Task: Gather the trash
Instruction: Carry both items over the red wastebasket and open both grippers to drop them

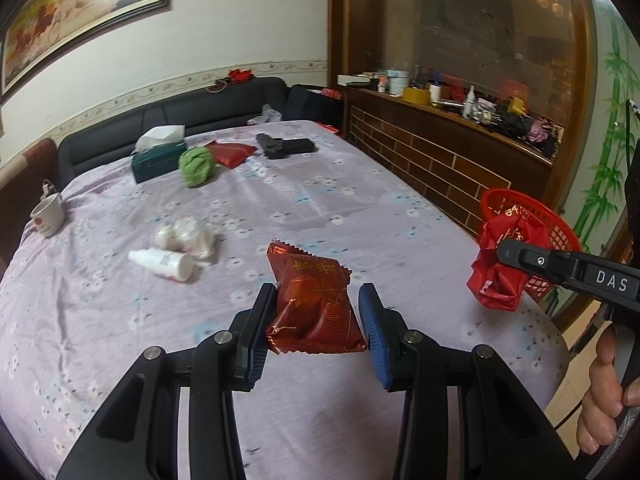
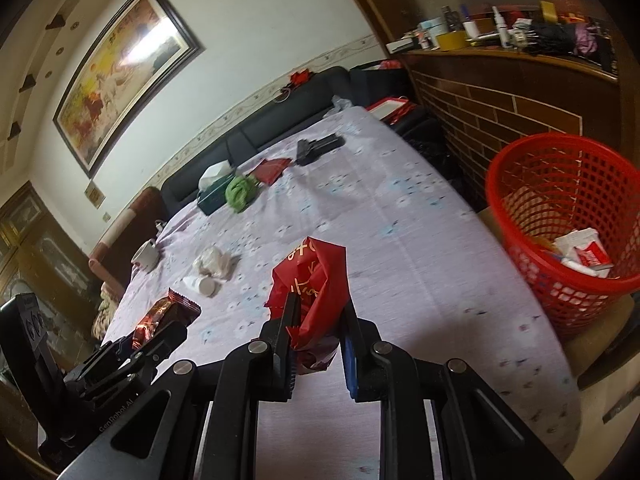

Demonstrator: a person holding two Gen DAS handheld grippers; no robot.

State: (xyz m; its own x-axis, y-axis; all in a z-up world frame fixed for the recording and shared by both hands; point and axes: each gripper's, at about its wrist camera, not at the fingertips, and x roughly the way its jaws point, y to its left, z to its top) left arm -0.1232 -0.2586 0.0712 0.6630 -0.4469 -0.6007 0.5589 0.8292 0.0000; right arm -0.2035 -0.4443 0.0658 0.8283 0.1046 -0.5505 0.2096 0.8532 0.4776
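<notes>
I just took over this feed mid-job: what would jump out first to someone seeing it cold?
Both hands are loaded: the left gripper pinches a shiny brown-red snack packet in its jaws, and the right gripper clamps crumpled red paper. The bright red mesh basket stands off the table's right edge, some trash already inside. On the lilac floral tablecloth, a white bottle and wadded tissue lie uncollected.

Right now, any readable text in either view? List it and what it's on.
"DAS": on the right hand-held gripper, seen from the left wrist.
"GenRobot.AI": on the left hand-held gripper, seen from the right wrist.
Gold characters on the brown snack wrapper: not legible.
Gold writing on the crumpled red paper: not legible.
Print on the white bottle: too small.
</notes>
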